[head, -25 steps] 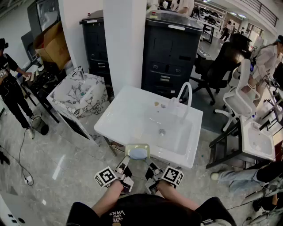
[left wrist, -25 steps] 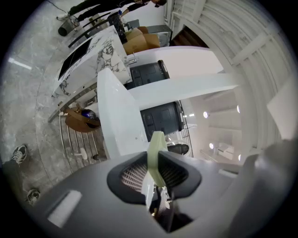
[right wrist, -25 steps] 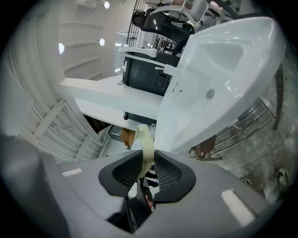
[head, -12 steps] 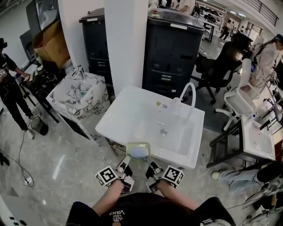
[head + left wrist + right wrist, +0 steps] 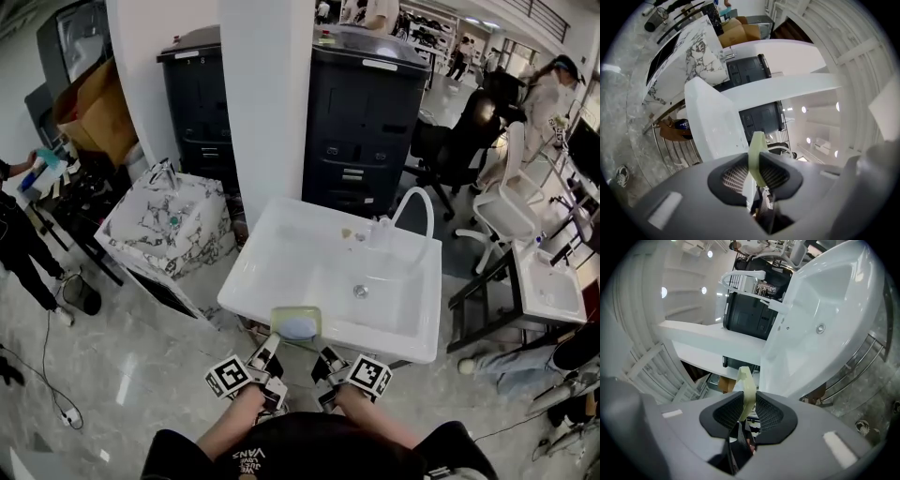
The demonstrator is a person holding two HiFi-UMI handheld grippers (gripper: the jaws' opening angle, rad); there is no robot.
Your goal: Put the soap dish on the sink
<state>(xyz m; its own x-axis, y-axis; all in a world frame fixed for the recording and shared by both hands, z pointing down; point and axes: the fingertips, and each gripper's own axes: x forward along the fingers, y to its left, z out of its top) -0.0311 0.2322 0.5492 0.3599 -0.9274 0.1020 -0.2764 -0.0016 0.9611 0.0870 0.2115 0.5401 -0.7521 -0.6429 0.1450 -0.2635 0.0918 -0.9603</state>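
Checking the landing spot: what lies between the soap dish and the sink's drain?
Nothing. In the head view, only bare white sink runs from the soap dish to the drain.

The soap dish (image 5: pixel 296 312) with the blue soap (image 5: pixel 296 327) in it has come forward to the white sink (image 5: pixel 281 234). One second ago it was just in front of the sink's near rim, mostly over the floor. Now it overlaps that rim, and its far part is over the white surface. The left gripper (image 5: pixel 271 341) and the right gripper (image 5: pixel 324 353) have come forward with it and are now nearer to the sink's front. In the head view the sink has shifted lower and to the right. The person in black (image 5: pixel 14 234) at the left edge has passed mostly out of the picture.
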